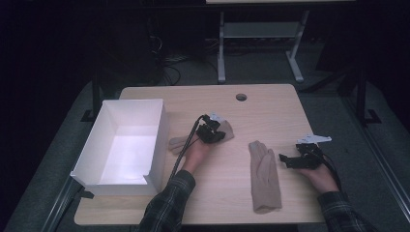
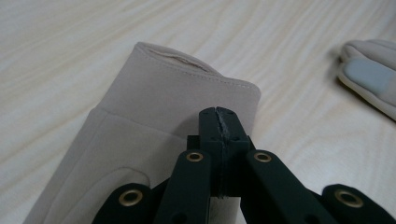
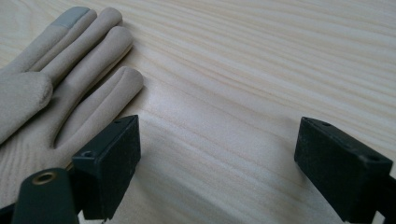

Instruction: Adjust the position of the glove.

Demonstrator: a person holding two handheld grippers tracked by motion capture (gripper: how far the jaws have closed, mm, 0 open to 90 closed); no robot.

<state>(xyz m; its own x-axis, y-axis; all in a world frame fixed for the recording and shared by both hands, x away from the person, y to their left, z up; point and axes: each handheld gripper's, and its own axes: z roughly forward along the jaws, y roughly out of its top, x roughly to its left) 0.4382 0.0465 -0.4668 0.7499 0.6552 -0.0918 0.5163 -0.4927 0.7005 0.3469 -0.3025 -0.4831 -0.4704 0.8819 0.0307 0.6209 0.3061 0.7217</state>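
Observation:
Two beige gloves lie flat on the wooden table [image 1: 270, 106]. One glove [image 1: 181, 143] [image 2: 154, 107] rests beside the box, and my left gripper [image 1: 218, 134] [image 2: 219, 116] hovers low over its cuff end, jaws pressed together with no fabric visibly between them. The other glove [image 1: 265, 176] [image 3: 70, 56] lies right of centre with its fingers pointing away from the person; its fingertip [image 2: 369, 74] has a grey patch. To the right of that glove, my right gripper [image 1: 283, 159] [image 3: 217, 140] is open over bare wood, pointing at the glove's fingers.
An empty white box [image 1: 159, 140] stands on the table's left part, its near wall cut low. A round cable hole [image 1: 241, 97] sits near the far edge. Dark floor, cables and a desk frame [image 1: 221, 58] lie beyond.

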